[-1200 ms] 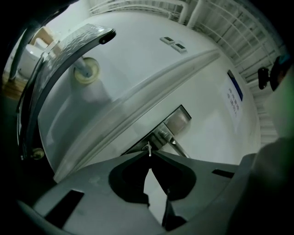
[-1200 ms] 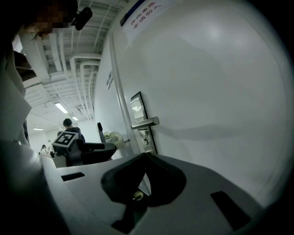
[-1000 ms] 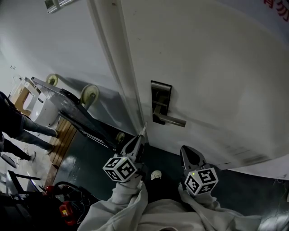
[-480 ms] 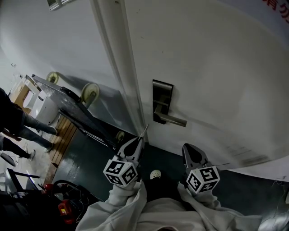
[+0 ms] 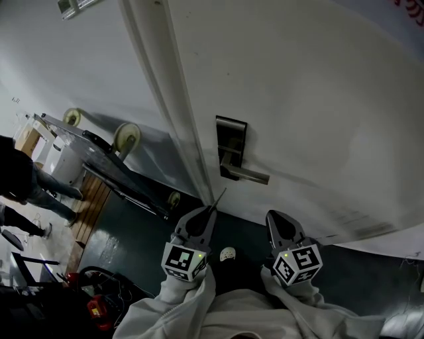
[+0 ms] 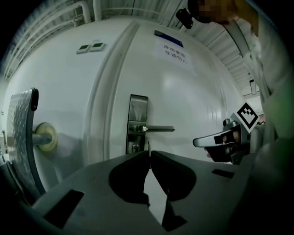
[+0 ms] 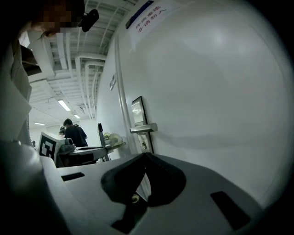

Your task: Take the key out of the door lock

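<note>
White door (image 5: 298, 99) behind; key (image 5: 218, 196) points doorward from left gripper (image 5: 211, 209).

White wall (image 5: 73, 66) smooth, with small plates (image 5: 73, 5) fixed high up. Floor (image 5: 126, 238) dark and glossy. A flatbed trolley (image 5: 109, 165) stands tipped on end against the wall, pale castors (image 5: 127, 138) facing outward. Wooden pallet (image 5: 93, 205) lies just beside it. Ceiling strip lights (image 7: 64, 105) lit. Exposed pipework (image 7: 89, 73) runs overhead.
</note>
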`<state>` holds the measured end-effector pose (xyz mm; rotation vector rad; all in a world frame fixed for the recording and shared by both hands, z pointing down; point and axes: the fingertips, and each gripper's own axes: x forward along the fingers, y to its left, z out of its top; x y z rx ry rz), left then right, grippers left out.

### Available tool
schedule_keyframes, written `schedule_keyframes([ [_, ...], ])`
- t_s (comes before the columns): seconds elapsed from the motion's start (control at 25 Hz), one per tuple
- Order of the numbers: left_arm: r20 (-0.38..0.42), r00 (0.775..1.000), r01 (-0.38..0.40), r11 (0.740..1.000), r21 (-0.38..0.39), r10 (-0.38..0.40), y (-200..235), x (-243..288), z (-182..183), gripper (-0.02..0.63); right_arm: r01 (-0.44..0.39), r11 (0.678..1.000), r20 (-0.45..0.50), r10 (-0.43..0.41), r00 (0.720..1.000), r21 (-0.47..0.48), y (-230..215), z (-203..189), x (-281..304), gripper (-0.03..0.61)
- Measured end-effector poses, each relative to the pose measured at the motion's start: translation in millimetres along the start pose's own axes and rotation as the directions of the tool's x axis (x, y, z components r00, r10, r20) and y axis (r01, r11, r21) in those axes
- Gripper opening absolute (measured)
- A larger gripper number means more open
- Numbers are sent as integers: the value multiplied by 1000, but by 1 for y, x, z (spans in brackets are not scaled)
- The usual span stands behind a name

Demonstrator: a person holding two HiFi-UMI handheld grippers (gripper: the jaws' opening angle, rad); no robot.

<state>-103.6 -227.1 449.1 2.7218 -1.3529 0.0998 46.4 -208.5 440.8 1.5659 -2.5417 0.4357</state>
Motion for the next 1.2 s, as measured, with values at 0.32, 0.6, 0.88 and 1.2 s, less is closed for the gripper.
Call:
schedule_keyframes([
  [0.32, 1, 1000, 31, 999, 15, -31, -8, 2, -1, 26, -30, 999, 3, 30, 1000, -20, 5, 2, 1, 51],
  [0.6, -13, 999, 30, 1000, 2, -30, -9, 3, -5, 26, -27, 1000, 4, 27, 1000, -15, 3, 1, -1, 51],
  [0.88, -18, 1000, 22, 1000, -17, -22, -7, 3, -5, 26, -22, 1000, 1, 22, 1000, -16, 3, 0, -3, 51],
  [1.2, -33, 999, 9, 1000, -18, -10, -6, 4, -8, 26, -24, 1000, 6, 24, 1000, -8, 3, 0, -4, 51],
])
